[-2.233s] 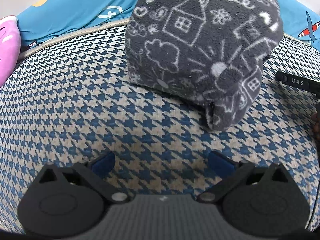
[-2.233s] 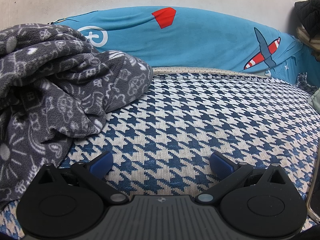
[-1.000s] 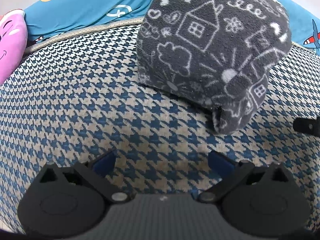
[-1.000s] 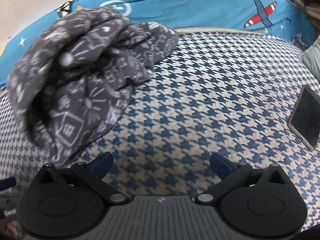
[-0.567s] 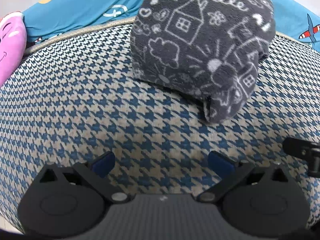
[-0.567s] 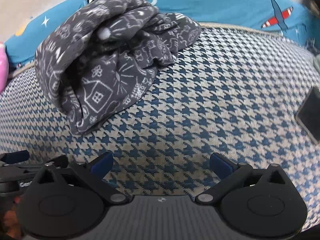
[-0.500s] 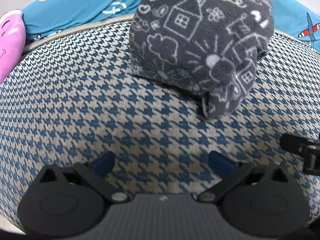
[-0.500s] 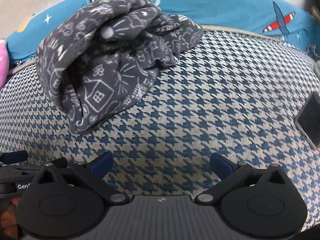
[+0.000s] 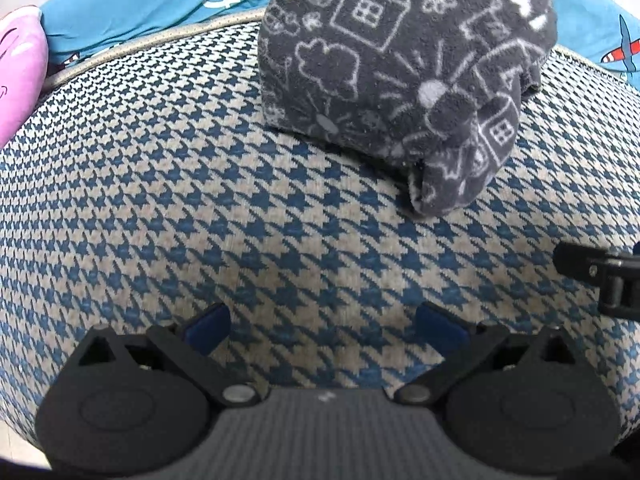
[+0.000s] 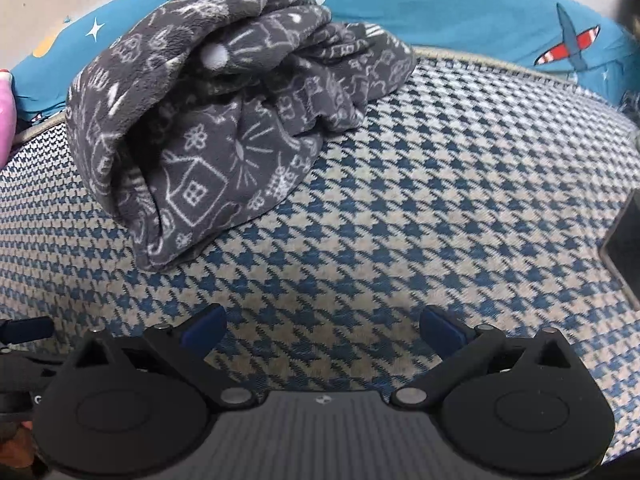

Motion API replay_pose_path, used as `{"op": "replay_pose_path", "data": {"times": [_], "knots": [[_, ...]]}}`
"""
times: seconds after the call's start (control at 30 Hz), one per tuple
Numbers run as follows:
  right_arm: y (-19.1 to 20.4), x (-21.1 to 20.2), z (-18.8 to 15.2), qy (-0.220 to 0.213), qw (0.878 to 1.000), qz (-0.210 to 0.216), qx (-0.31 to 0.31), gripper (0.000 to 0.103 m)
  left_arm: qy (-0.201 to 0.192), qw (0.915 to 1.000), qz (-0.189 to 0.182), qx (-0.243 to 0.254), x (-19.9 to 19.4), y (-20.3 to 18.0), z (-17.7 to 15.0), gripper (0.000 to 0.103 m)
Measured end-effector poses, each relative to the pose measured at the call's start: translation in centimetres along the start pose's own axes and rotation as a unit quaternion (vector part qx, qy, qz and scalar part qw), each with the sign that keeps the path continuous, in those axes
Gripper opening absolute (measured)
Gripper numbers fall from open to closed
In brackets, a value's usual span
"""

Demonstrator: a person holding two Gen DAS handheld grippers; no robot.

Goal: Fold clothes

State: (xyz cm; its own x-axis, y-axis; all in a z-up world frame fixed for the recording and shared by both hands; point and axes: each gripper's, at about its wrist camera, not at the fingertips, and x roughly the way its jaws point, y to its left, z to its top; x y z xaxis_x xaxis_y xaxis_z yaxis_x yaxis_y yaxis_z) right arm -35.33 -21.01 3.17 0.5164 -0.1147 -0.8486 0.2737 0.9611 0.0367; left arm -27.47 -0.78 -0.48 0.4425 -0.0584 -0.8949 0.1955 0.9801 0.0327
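A dark grey fleece garment (image 9: pixel 404 68) printed with white houses and clouds lies folded into a thick bundle on the blue-and-beige houndstooth cushion (image 9: pixel 200 200). The right wrist view shows the same bundle (image 10: pixel 224 120) from its layered open side. My left gripper (image 9: pixel 326 326) is open over bare cushion, well short of the bundle. My right gripper (image 10: pixel 322 326) is also open and holds nothing, with the bundle ahead to its left. Part of the right gripper's black body shows at the right edge of the left wrist view.
A blue bedsheet (image 10: pixel 480 8) with planes and stars rises behind the cushion. A pink cushion (image 9: pixel 20 72) sits at the far left. A dark phone (image 10: pixel 626 248) lies at the right edge of the cushion.
Both grippers have drawn back from the folded bundle and stayed open. The right gripper swung round to the bundle's front side, and the bundle has stayed in place.
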Motion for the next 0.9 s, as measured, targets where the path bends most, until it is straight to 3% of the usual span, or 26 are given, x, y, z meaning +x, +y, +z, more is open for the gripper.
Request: {"op": "replay_pose_path", "data": {"times": [0.23,0.4,0.63,0.9], "knots": [[0.6,-0.1,0.0,-0.003,1.0,0.003,-0.026,0.103,-0.017,0.9998,0.003,0.006,-1.1,1.0,3.2,0.103],[0.3,-0.1,0.1,-0.001,1.0,0.004,-0.023,0.103,-0.016,0.9998,0.0,0.013,-1.3,0.0,2.0,0.103],[-0.3,0.1,0.3,0.008,1.0,0.001,-0.001,0.103,0.015,0.9996,-0.024,0.003,1.6,-1.8,4.3,0.103],[-0.4,0.3,0.2,0.015,1.0,-0.004,0.007,0.103,0.034,0.9991,-0.026,-0.001,0.3,-1.3,2.8,0.103]]}}
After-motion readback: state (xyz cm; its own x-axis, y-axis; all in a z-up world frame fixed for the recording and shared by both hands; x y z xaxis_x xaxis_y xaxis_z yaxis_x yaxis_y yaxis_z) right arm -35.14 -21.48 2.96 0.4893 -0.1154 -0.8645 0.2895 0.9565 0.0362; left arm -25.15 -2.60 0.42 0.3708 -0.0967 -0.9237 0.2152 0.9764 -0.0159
